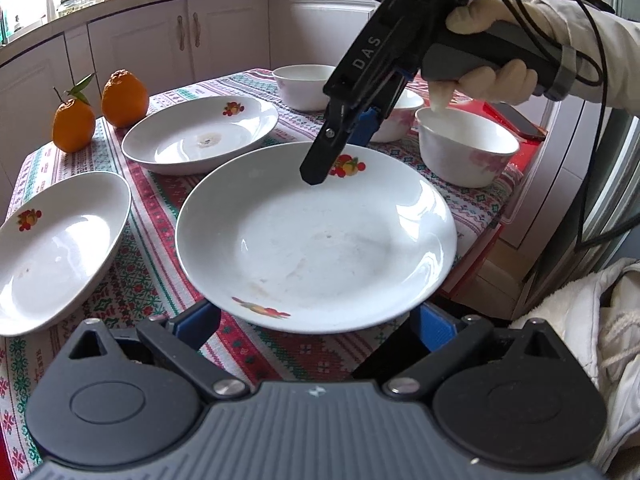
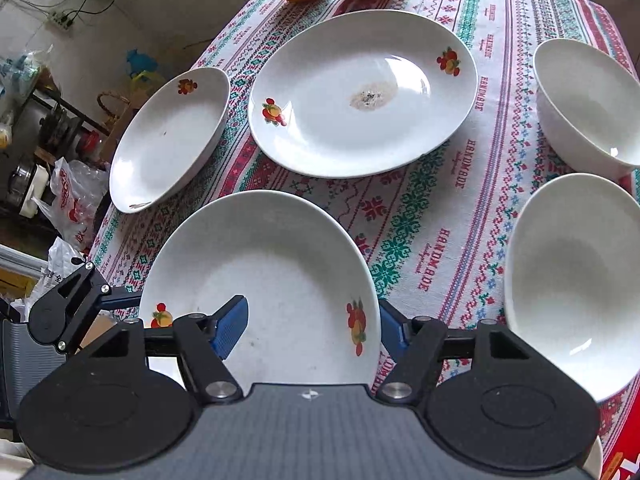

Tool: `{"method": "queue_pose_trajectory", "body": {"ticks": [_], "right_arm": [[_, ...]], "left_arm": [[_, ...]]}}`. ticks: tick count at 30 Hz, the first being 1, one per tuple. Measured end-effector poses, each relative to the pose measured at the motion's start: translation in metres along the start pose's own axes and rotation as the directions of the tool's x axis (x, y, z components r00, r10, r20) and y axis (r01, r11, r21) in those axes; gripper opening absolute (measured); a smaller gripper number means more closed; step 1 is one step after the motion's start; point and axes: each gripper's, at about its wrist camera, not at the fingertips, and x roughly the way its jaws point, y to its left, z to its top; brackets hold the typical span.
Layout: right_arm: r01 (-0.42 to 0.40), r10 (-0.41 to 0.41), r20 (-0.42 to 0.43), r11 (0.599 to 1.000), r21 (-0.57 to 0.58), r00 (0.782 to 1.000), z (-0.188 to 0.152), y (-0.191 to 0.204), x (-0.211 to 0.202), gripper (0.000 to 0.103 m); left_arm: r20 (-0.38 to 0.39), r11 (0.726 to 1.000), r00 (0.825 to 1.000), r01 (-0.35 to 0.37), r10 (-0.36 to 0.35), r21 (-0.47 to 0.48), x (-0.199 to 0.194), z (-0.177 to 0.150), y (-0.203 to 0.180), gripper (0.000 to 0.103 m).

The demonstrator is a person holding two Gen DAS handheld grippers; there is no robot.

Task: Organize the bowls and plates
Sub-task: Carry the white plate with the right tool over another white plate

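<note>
Left gripper [image 1: 316, 328] fingers spread around the plate [image 1: 316, 240], tips hidden underneath; right gripper [image 2: 312, 326] fingers likewise spread.

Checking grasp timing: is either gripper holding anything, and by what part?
Nothing is clamped. The right gripper, open, straddles the rim of the near plate by a fruit decal; the left gripper is open at the opposite rim.
</note>
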Motion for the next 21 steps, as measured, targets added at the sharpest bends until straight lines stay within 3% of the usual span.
{"method": "queue_pose_trajectory", "body": {"ticks": [5, 21], "right_arm": [[0.013, -0.013, -0.031, 1.0, -0.006, 0.999, 0.003, 0.003, 0.012, 0.074], [-0.024, 0.024, -0.013, 1.0, -0.015, 1.0, 0.007, 0.008, 0.003, 0.074]], "left_arm": [[0.001, 1.0, 1.0, 0.011, -0.011, 0.004, 0.002, 0.0, 0.001, 0.1], [0.01, 1.0, 1.0, 0.011, -0.011, -0.013, -0.003, 0.001, 0.011, 0.1]]}}
